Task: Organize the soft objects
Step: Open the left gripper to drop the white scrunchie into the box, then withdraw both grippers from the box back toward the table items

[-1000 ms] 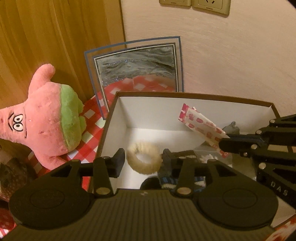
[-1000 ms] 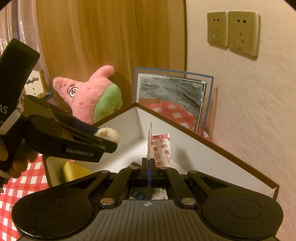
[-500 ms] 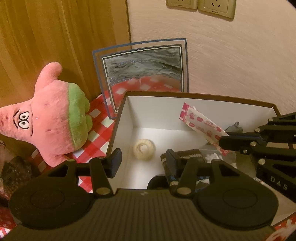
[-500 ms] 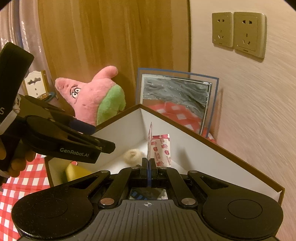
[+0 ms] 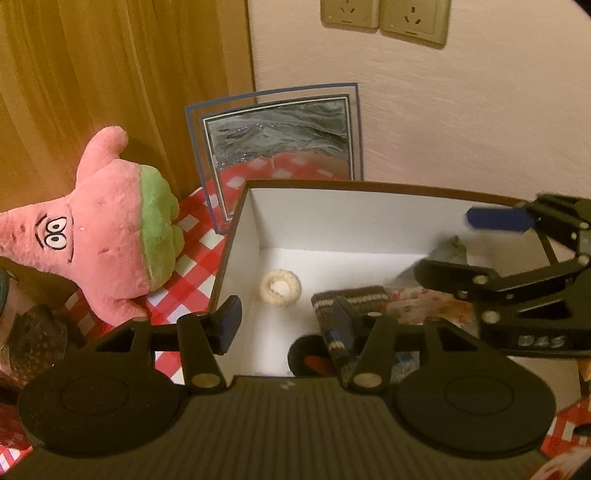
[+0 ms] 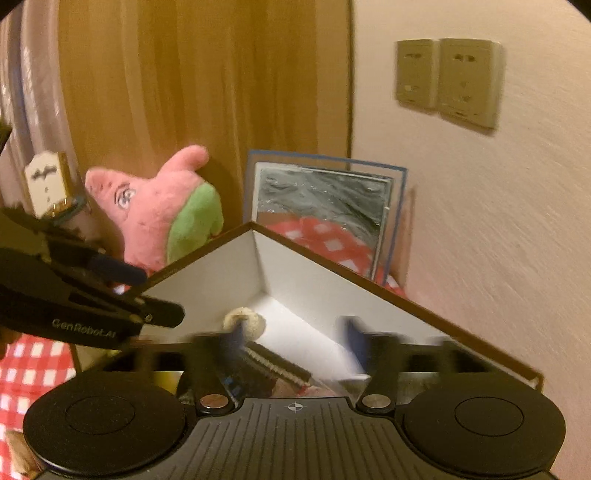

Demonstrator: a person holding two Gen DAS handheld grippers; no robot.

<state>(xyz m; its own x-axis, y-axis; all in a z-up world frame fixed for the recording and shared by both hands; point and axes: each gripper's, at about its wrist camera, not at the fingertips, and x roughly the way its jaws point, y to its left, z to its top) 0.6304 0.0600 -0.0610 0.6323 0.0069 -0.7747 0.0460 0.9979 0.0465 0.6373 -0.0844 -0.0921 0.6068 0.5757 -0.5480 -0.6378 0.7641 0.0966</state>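
Observation:
A brown box with white inner walls stands on the checked cloth. In it lie a cream fluffy ring, a striped knit piece and a red-and-white patterned packet. My left gripper is open and empty above the box's near edge. My right gripper is open and empty over the box, its fingers blurred; it also shows in the left wrist view. A pink and green star plush lies left of the box.
A framed mirror-like picture leans on the wall behind the box. Wall sockets sit above. A wooden panel stands at the left. A dark patterned object is at the left edge.
My right gripper has opened and let go of the red-and-white packet, which now lies in the box. My left gripper has lifted and drawn back from the box.

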